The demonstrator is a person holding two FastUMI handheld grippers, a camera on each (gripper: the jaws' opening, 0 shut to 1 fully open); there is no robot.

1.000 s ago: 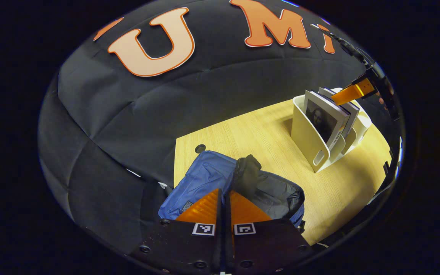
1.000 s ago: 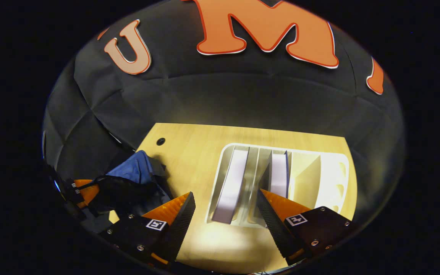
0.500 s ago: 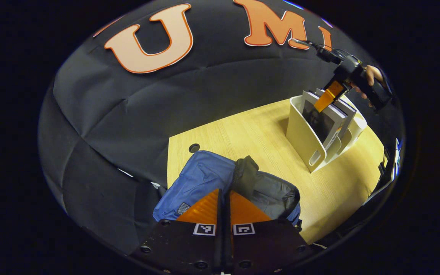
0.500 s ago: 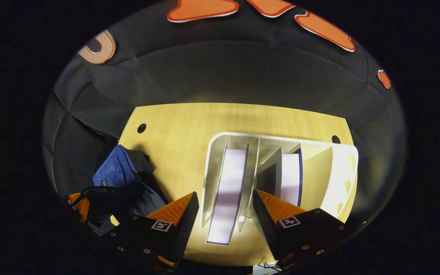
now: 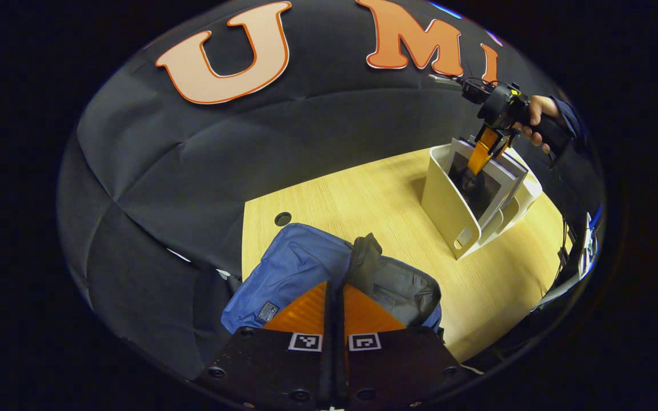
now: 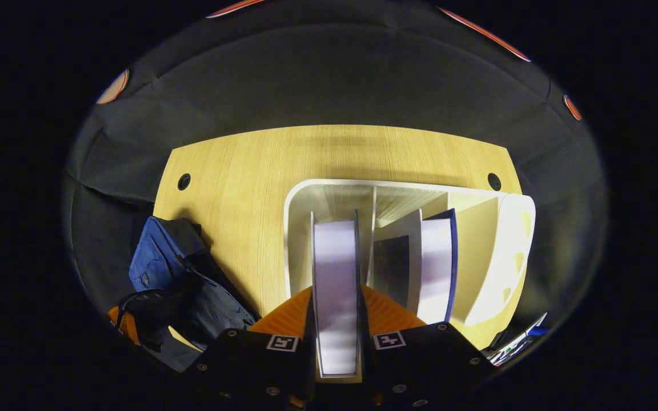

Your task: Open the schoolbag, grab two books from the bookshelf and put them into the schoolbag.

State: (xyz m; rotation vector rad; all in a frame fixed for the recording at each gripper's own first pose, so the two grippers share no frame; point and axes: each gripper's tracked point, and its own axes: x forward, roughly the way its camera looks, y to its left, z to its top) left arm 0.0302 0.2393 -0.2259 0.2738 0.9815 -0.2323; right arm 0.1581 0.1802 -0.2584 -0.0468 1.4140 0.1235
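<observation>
Blue bag (image 5: 295, 274) is pinched open by the left gripper (image 5: 334, 297) at 6 o'clock while the right gripper (image 6: 336, 319) clamps a book (image 6: 334, 268) for lifting.

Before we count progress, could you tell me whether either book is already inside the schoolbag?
No, both books stand in the white bookshelf, apart from the schoolbag.

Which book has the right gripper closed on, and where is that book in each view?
Left gripper view: the first book stands far right in the white bookshelf, the right gripper on its top.
Right gripper view: same book at bottom centre, between the fingers.
Shared landmark: the blue schoolbag.
</observation>
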